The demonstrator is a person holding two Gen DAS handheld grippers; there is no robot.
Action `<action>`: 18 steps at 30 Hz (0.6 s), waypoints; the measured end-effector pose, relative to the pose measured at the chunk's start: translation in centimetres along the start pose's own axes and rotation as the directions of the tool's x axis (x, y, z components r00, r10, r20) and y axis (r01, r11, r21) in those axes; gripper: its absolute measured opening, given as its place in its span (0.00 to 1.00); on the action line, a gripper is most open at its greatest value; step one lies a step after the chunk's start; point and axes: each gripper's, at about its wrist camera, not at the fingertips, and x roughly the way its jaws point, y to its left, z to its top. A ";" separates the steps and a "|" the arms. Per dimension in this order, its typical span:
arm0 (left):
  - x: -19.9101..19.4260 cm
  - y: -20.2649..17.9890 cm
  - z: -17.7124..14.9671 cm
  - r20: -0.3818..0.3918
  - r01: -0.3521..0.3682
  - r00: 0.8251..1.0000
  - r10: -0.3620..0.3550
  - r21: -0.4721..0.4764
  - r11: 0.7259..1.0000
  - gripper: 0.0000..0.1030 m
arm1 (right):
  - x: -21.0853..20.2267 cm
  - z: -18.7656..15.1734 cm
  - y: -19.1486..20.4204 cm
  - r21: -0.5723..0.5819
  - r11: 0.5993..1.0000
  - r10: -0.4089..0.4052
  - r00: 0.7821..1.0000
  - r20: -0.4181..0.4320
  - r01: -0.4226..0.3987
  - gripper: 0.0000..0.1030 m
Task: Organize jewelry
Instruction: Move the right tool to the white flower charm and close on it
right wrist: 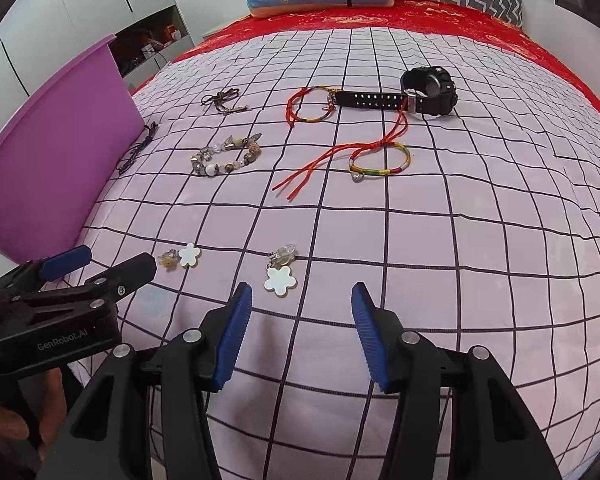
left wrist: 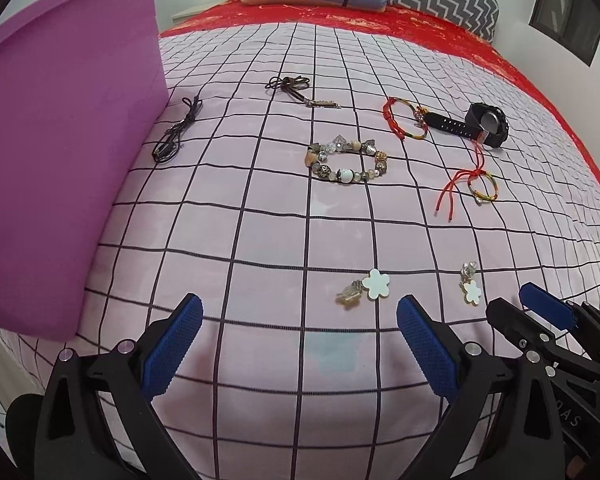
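Two grippers: I have the left gripper (left wrist: 300, 350) and the right gripper (right wrist: 302, 334) over the checked bedspread (right wrist: 460, 300), both tilted down, jaws apart, nothing between the pads.
Left tool: spread wide, empty; one flower earring (left wrist: 366, 291) lies just ahead at 1 o'clock, apart from the fingertips.
Right tool: parted about halfway, empty; the other flower earring (right wrist: 281, 274) lies just beyond its left pad, at 11 o'clock.
Jewelry farther off: from the left wrist view, the beaded bracelet (left wrist: 348, 162) sits at 12 o'clock, the red cord bracelet (left wrist: 404, 120) and the black watch (left wrist: 482, 124) at 1 to 2 o'clock, a second woven bracelet with red tails (left wrist: 470, 188) nearer, a brown cord necklace (left wrist: 296, 90) at 12, and a black cord (left wrist: 176, 132) at 11.
Destination: I take the purple bin (left wrist: 60, 160) at 9 to 10 o'clock to be where things go; the black cord lies close against its wall.
Risk, earrings: thin and flat on soft fabric; I expect the pads could pinch the bedspread or slide the piece away.
Risk, collision: the two tools are near each other; aiming both at the earrings could knock fingers together.
Risk, tangles: the red tails run up to the watch strap; lifting one may drag the other.
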 end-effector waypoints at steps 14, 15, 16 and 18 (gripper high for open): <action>2.2 -0.6 -0.2 0.008 -0.006 1.000 0.006 0.037 0.999 0.93 | 2.0 0.6 0.4 -0.041 0.999 -0.020 1.000 -0.007 0.020 0.48; 2.4 -0.6 -0.3 0.006 -0.008 1.000 0.007 0.038 0.999 0.93 | 2.1 0.6 0.4 -0.045 0.999 -0.022 1.000 -0.005 0.022 0.48; 2.5 -0.7 -0.3 0.006 -0.009 1.000 0.009 0.039 0.999 0.93 | 2.1 0.6 0.5 -0.050 0.998 -0.025 1.000 -0.004 0.024 0.48; 2.6 -0.8 -0.4 0.012 -0.014 1.000 0.013 0.045 0.999 0.93 | 2.3 0.5 0.6 -0.060 0.998 -0.030 1.000 -0.001 0.030 0.48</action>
